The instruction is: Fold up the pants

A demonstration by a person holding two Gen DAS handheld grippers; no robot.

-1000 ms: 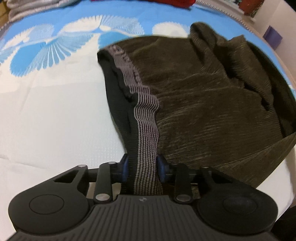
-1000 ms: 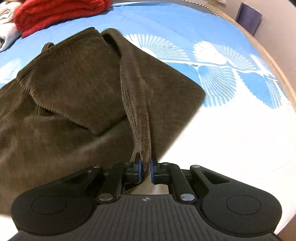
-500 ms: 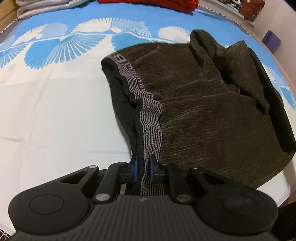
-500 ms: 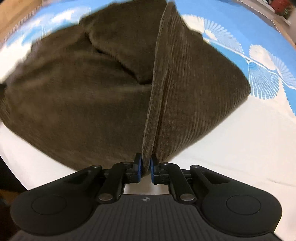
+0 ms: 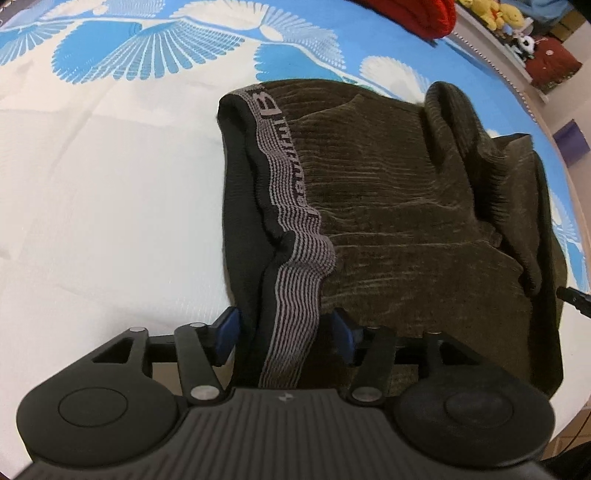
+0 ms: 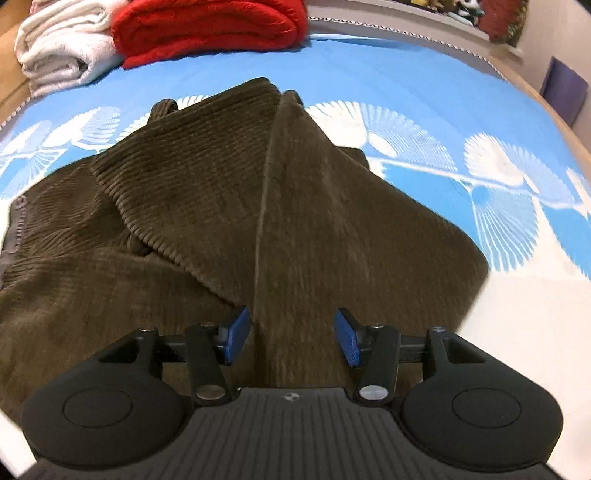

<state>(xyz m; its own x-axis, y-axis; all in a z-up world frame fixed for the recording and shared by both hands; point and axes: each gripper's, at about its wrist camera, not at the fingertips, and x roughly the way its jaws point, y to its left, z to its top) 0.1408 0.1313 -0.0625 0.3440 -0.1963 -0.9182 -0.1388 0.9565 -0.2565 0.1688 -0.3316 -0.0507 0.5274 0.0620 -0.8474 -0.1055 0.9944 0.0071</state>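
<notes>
Now both sets of fingers spread apart: left gripper [image 5: 284, 330] released waistband [image 5: 293, 206], right gripper [image 6: 293, 338] released pants [image 6: 221, 206]; fold laid at twelve o'clock.

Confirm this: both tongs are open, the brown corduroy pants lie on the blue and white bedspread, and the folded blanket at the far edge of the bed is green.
Not quite. The folded blanket is red, as the right wrist view shows. The rest holds: the left tongs and right tongs are both open, and the brown corduroy pants lie on the blue and white bedspread.
</notes>
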